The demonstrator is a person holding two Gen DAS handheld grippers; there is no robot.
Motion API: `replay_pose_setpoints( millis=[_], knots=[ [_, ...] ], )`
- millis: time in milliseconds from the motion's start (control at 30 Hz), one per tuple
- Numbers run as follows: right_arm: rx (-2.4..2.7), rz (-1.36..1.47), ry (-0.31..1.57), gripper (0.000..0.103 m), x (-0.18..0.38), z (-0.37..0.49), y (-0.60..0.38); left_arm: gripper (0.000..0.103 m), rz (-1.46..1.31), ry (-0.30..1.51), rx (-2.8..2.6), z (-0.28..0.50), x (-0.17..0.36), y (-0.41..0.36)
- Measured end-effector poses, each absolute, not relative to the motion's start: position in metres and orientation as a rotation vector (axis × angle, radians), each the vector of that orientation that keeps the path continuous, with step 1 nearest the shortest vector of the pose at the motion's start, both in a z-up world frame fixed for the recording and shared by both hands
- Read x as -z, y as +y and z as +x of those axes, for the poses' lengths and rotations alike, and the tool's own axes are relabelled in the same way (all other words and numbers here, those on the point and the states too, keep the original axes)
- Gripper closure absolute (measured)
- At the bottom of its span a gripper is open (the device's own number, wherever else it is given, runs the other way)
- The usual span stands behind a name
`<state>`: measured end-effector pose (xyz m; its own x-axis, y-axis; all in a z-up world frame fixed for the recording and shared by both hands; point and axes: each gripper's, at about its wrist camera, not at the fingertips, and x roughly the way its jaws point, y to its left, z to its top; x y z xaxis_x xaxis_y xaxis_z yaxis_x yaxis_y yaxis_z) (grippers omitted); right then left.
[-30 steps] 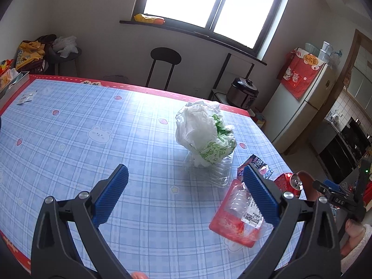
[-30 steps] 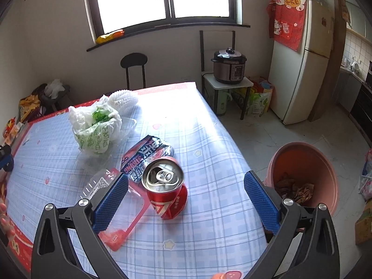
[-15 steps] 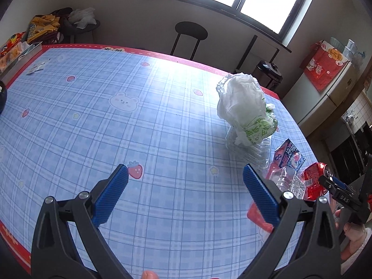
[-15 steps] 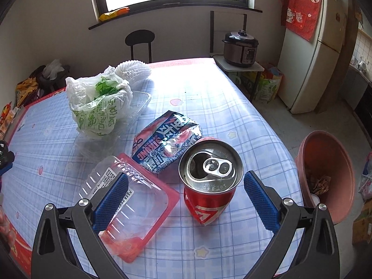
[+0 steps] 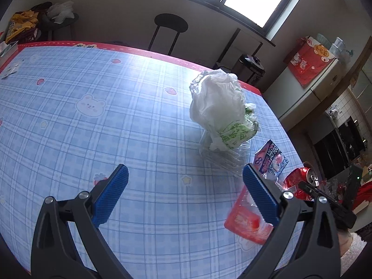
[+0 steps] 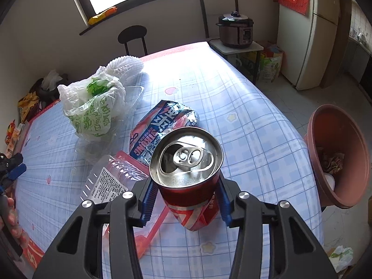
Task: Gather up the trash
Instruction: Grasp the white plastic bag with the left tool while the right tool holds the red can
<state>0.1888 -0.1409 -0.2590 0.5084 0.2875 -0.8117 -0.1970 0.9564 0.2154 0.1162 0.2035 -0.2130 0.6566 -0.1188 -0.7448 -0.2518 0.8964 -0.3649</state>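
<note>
Left wrist view: my left hand-held gripper (image 5: 184,187) hangs spread above the checked counter (image 5: 69,121), holding nothing. A white plastic bag (image 5: 220,111) sits on a clear tray toward the right edge.

Right wrist view: my right hand-held gripper (image 6: 186,200) pinches the crushed red can (image 6: 188,169) near the counter's right edge. Only here do I see the brown bin (image 6: 337,153) on the floor, scraps inside. A snack wrapper (image 6: 162,127) lies behind the can.

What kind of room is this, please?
Probably a home kitchen or dining room: a table with a checked cloth, a fridge, and an electric cooker on a small stand.
</note>
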Motion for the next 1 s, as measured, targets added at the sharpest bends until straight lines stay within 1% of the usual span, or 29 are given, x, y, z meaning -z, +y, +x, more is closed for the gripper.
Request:
replay_pose_setpoints(
  millis=[167, 300, 400, 533, 600, 633, 667, 700, 733, 767, 800, 833, 1000],
  knots=[
    [-0.297, 0.130, 0.988, 0.058, 0.255, 0.185, -0.147, 0.006, -0.515, 0.824, -0.006, 0.173, 0.212, 0.183],
    [-0.303, 0.135, 0.979, 0.058, 0.253, 0.185, -0.149, 0.006, -0.569, 0.771, 0.020, 0.225, 0.222, 0.175],
    [-0.312, 0.140, 0.968, 0.058, 0.248, 0.183, -0.150, 0.006, -0.625, 0.844, -0.018, 0.261, 0.240, 0.175],
    [-0.331, 0.131, 0.946, 0.058, 0.241, 0.178, -0.150, 0.007, -0.623, 0.915, -0.063, 0.283, 0.259, 0.167],
    [-0.337, 0.128, 0.940, 0.058, 0.239, 0.177, -0.152, 0.016, -0.647, 0.934, -0.083, 0.286, 0.266, 0.168],
    [-0.339, 0.129, 0.938, 0.058, 0.238, 0.176, -0.152, 0.028, -0.658, 0.943, -0.093, 0.286, 0.269, 0.168],
    [-0.341, 0.133, 0.938, 0.058, 0.238, 0.176, -0.153, 0.036, -0.669, 0.949, -0.098, 0.285, 0.271, 0.169],
    [-0.342, 0.136, 0.936, 0.059, 0.237, 0.176, -0.155, 0.042, -0.675, 0.946, -0.103, 0.282, 0.270, 0.169],
    [-0.344, 0.140, 0.934, 0.059, 0.236, 0.175, -0.156, 0.055, -0.672, 0.943, -0.106, 0.280, 0.268, 0.170],
    [-0.347, 0.143, 0.929, 0.059, 0.234, 0.174, -0.156, 0.062, -0.666, 0.940, -0.106, 0.277, 0.265, 0.170],
    [-0.351, 0.146, 0.925, 0.059, 0.232, 0.173, -0.157, 0.064, -0.664, 0.928, -0.106, 0.273, 0.261, 0.171],
    [-0.356, 0.151, 0.918, 0.059, 0.229, 0.171, -0.157, 0.075, -0.665, 0.912, -0.105, 0.267, 0.255, 0.173],
    [-0.387, 0.166, 0.880, 0.059, 0.215, 0.164, -0.158, 0.078, -0.690, 0.811, -0.077, 0.230, 0.219, 0.184]
  ],
)
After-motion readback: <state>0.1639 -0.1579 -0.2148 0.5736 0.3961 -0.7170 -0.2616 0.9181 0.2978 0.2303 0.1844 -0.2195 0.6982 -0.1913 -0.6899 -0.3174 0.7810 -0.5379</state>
